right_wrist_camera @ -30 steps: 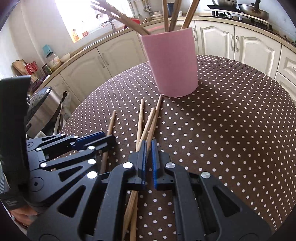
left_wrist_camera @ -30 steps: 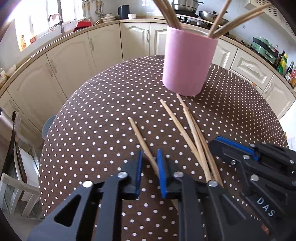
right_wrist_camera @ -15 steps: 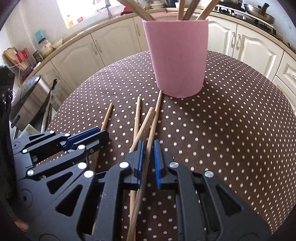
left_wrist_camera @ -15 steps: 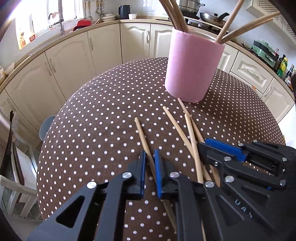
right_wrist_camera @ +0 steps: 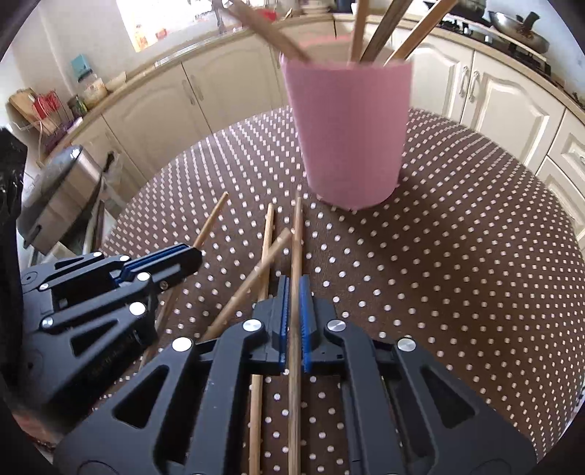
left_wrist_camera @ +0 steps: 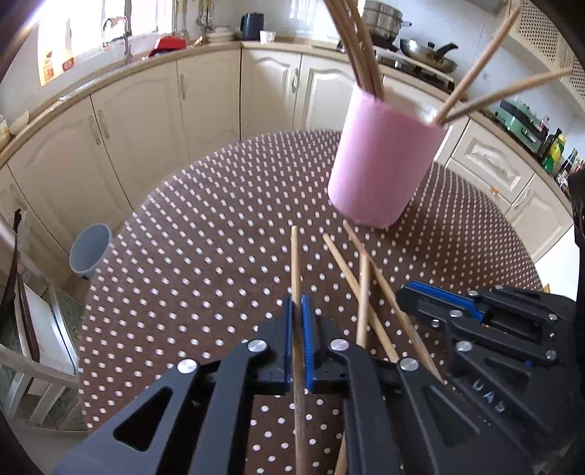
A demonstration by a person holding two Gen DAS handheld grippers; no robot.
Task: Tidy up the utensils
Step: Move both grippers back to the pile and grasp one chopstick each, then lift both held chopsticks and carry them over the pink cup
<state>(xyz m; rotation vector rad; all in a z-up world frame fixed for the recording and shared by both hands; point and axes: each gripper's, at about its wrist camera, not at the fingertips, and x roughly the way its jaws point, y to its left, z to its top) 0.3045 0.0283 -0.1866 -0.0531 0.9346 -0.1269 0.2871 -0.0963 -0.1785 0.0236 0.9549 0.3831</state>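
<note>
My left gripper (left_wrist_camera: 297, 310) has its jaws clamped on one wooden chopstick (left_wrist_camera: 294, 255), its tip pointing toward the pink cup (left_wrist_camera: 384, 164). My right gripper (right_wrist_camera: 293, 292) is likewise clamped on another chopstick (right_wrist_camera: 297, 234), aimed at the same cup's base. Two loose chopsticks (right_wrist_camera: 267, 237) lie crossed on the polka-dot desk (right_wrist_camera: 457, 255) between the grippers. The cup stands upright near the desk's far edge, with several chopsticks (right_wrist_camera: 384, 29) in it.

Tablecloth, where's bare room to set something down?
Free: the dotted tablecloth right of the pink cup, and the wide stretch left of the cup toward the cabinets. Crowded: in front of the cup, where loose chopsticks lie between both claws.
</note>
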